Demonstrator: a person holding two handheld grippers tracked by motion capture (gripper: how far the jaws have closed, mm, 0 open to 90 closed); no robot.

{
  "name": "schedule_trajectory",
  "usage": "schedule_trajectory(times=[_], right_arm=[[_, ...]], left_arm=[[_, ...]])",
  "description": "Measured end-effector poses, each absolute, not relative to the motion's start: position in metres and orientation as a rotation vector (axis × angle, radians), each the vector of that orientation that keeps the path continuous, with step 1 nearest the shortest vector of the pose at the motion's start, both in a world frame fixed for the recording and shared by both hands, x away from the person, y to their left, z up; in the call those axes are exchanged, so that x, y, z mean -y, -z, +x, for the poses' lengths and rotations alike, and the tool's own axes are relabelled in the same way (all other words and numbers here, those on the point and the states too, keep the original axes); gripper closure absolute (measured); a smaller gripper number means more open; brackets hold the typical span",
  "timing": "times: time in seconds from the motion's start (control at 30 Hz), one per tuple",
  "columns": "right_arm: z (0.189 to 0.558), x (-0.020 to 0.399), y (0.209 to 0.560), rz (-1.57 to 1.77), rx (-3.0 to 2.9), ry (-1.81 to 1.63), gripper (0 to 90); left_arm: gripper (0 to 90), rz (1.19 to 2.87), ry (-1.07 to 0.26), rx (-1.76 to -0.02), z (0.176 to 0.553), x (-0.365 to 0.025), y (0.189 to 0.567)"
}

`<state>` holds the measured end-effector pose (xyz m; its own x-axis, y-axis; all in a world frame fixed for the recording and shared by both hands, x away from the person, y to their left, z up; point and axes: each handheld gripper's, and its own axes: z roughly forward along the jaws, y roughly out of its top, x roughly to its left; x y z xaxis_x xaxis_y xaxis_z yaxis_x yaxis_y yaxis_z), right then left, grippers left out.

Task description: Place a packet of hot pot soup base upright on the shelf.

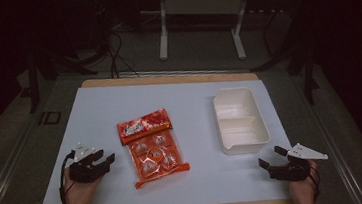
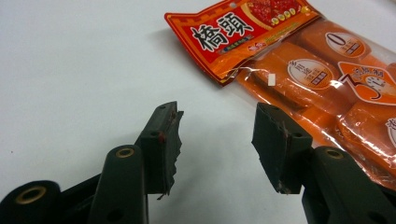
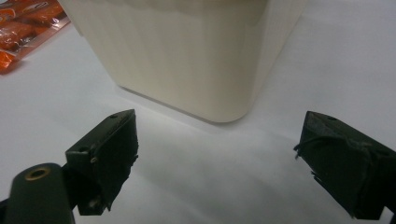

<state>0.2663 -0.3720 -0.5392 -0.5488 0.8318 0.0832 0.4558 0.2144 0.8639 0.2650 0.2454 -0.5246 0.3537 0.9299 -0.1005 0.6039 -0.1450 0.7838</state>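
White tabletop [image 1: 119, 108], with a cream two-compartment tray [image 1: 241, 120] just ahead of the right gripper [image 1: 270, 157], jaws wide and empty. An orange snack packet [image 1: 152, 147] lies flat beside the left gripper [image 1: 105, 158], also open (likely poised to grab it). The left gripper view reveals the packet's [image 2: 299, 60] printed characters, unreadable from above.

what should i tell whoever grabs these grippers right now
Left gripper: open, empty, low over the table just left of the orange snack packet.
Right gripper: open, empty, near the front right corner of the white two-compartment container.
Packet lies flat mid-table, apart from the container, which looks empty.
Done: nothing moved yet, by the look of it.
Left: probably grip the packet and put it in the container.
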Motion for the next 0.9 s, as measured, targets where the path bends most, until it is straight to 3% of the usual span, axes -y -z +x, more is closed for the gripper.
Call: schedule_trajectory(times=[0.5, 0.9], right_arm=[[0.267, 0.366, 0.540, 1.140, -2.161, -1.225, 11.9], [0.267, 0.362, 0.540, 1.121, -2.187, -1.190, 11.8]], left_arm=[[45.7, 1.924, -0.484, -1.360, 0.283, -0.237, 0.520], [46.5, 1.968, -0.429, -1.318, 0.319, -0.232, 0.508]])
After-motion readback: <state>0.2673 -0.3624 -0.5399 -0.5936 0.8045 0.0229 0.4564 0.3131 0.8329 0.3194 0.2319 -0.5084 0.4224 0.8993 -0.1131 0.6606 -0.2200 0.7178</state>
